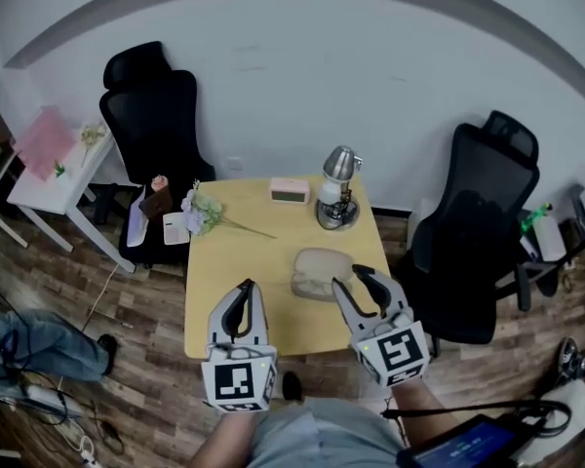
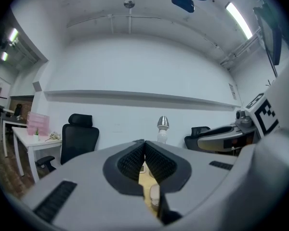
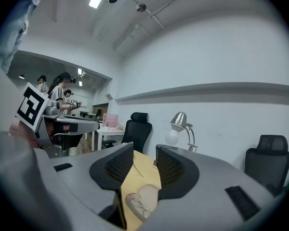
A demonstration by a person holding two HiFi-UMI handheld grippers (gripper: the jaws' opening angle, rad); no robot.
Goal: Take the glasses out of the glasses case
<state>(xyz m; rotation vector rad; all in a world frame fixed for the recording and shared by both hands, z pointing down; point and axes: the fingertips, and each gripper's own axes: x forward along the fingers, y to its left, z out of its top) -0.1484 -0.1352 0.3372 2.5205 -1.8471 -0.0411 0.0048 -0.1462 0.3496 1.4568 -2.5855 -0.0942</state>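
On the yellow table (image 1: pixel 242 253) we see the open glasses case (image 1: pixel 320 271) with the glasses (image 3: pixel 137 206) inside; our left gripper (image 1: pixel 245 289) has its jaws together, empty; our right gripper (image 1: pixel 352 279) has its jaws apart, near the case.

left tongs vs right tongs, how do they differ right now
The left tongs are shut, tips touching; the right tongs stand open. The left tongs hang over bare table; the right tongs are right by the open glasses case. Both hold nothing.
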